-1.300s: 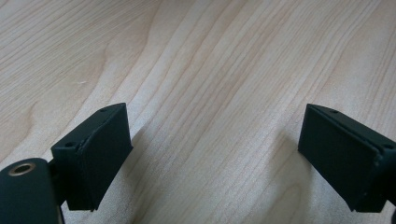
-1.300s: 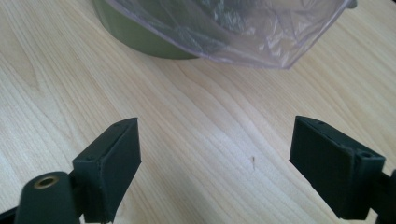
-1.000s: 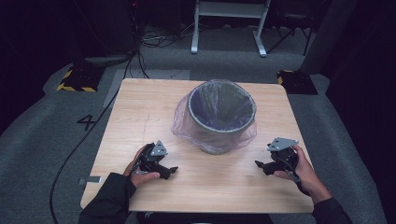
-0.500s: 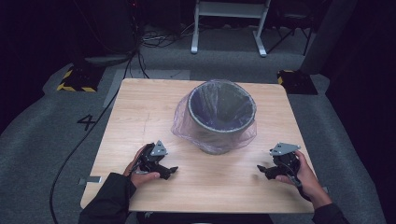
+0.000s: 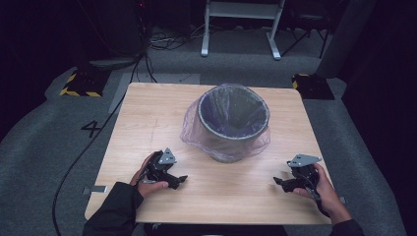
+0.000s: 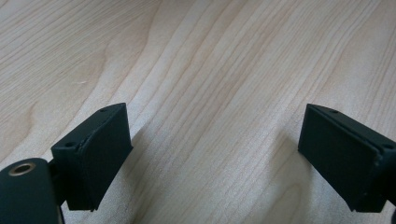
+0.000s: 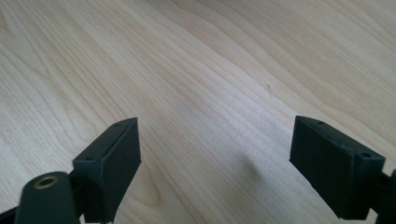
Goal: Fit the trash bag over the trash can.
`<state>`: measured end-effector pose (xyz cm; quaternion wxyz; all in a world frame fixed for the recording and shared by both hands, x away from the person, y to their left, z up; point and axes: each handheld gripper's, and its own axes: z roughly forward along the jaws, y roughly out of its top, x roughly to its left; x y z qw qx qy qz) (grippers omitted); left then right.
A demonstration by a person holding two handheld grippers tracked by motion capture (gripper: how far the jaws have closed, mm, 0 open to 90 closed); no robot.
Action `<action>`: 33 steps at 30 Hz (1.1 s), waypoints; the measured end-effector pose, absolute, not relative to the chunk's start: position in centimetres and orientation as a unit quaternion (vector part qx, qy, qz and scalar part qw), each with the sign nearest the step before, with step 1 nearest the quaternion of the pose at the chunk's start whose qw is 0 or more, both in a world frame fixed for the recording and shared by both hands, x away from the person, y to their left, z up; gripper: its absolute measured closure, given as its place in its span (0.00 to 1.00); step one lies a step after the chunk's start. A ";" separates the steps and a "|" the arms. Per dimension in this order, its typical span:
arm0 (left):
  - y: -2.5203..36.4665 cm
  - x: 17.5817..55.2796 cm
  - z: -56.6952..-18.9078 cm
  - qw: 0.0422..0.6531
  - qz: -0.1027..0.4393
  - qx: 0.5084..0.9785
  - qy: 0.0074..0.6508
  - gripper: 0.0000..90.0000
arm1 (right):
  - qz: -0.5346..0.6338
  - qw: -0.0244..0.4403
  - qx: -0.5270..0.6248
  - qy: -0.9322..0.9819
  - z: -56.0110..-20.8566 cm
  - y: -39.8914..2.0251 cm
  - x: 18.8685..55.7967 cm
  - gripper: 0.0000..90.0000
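Left gripper (image 5: 173, 178) low over the near-left part of the table (image 5: 147, 108), jaws spread wide above bare wood grain and clamped on nothing. Right gripper (image 5: 284, 183) likewise at the near-right, jaws equally apart and empty. Between and beyond them, well apart from both, an upright grey bin (image 5: 227, 155) near the middle of the table, lined with a thin purple bag (image 5: 193, 133) folded over the rim and hanging loose down the outside. Most likely trouble, judging from this layout: pinching only a thin fold of that slack film and tearing it, or dragging it off the rim on one side while the other side stays hooked. Also possible: shoving the bin across the smooth wood, or tipping it, by closing in from one side alone, since nothing visible anchors it. Worth guarding against, too: catching bin wall together with film, which lifts the whole bin instead of freeing the liner. Hard to judge how firmly the bag sits on the far rim, partly hidden from the high view. Safest as a guess: approaching from both sides at matching height, closing on doubled film near the rim, and pulling evenly, not sharply.
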<state>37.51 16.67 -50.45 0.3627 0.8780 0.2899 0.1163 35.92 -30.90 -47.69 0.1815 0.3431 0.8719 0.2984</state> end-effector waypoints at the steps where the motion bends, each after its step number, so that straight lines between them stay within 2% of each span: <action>1: 16.7 37.5 -50.4 0.363 0.116 0.878 0.290 0.10 | 0.299 0.180 0.348 0.870 -48.0 -31.2 35.8 0.18; 19: 16.7 37.5 -50.4 0.363 0.116 0.878 0.291 0.10 | 0.329 0.165 0.375 0.851 -49.6 -33.5 34.9 0.18; 33: 16.7 37.5 -50.4 0.363 0.116 0.878 0.291 0.10 | 0.366 0.172 0.382 0.831 -50.4 -34.9 34.2 0.17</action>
